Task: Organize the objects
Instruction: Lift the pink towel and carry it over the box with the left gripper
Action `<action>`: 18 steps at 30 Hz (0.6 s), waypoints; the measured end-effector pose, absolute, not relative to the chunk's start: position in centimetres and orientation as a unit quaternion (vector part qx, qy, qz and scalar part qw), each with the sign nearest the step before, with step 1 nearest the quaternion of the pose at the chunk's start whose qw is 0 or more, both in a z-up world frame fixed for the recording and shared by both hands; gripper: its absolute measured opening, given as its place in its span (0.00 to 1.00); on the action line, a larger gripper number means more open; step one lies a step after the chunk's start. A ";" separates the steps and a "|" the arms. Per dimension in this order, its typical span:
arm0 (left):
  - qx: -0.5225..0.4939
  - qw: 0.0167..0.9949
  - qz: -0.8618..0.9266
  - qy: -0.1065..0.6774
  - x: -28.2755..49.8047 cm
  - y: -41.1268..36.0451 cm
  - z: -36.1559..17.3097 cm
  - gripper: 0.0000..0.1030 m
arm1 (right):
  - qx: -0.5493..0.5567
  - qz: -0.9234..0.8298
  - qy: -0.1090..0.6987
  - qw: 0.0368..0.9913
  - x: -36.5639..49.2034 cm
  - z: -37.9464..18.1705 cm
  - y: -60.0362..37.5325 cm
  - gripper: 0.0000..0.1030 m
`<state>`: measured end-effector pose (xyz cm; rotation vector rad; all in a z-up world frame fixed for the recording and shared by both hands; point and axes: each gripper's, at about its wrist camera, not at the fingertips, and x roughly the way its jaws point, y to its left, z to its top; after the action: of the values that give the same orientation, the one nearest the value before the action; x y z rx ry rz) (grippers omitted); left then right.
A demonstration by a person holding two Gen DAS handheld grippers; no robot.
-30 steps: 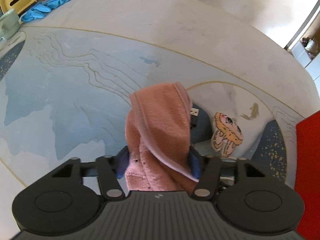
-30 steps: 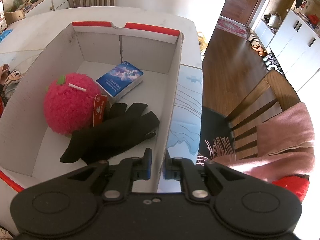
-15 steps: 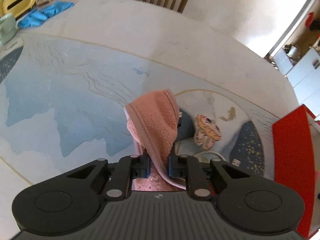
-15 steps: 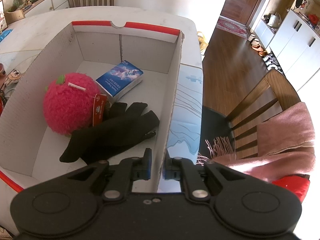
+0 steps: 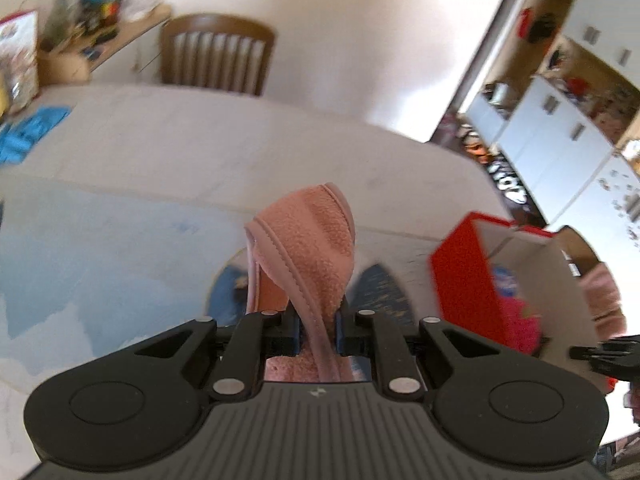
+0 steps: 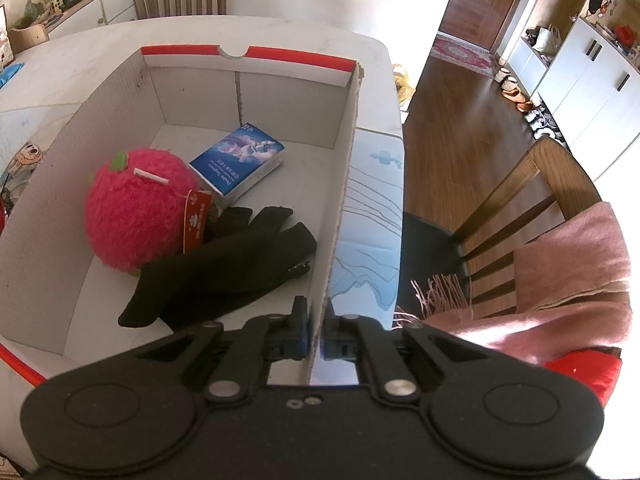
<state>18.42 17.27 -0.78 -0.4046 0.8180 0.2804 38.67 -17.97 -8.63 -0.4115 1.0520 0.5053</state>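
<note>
Above the pale desk (image 5: 224, 140), the left hand-held gripper (image 5: 317, 330) was clamped on a pink fleece cloth (image 5: 308, 240), while the right hand-held gripper (image 6: 316, 332) pinched the red-and-white cardboard box's (image 6: 340, 168) side wall

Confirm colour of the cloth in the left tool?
Dusty pink fleece cloth with a smooth pink trim edge; clearest in the left wrist view.

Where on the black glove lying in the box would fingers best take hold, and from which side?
Grip the black glove at its bunched middle, coming from straight above: it lies limp and flat on the box floor, with walls and the pink plush ball blocking sideways approaches.
</note>
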 end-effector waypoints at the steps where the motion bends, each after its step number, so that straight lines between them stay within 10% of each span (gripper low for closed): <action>1: -0.191 0.893 0.130 0.387 18.5 16.9 0.0 0.13 | -0.193 0.237 0.493 0.815 38.7 -8.6 -18.0 0.04; 18: -0.181 0.920 -0.024 0.348 26.6 8.5 7.0 0.13 | -0.195 0.243 0.490 0.814 38.6 -8.6 -17.8 0.05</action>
<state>26.56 8.47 6.96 -0.3713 0.7155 -0.0502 38.57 -17.77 -8.58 -0.4166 1.0459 0.5190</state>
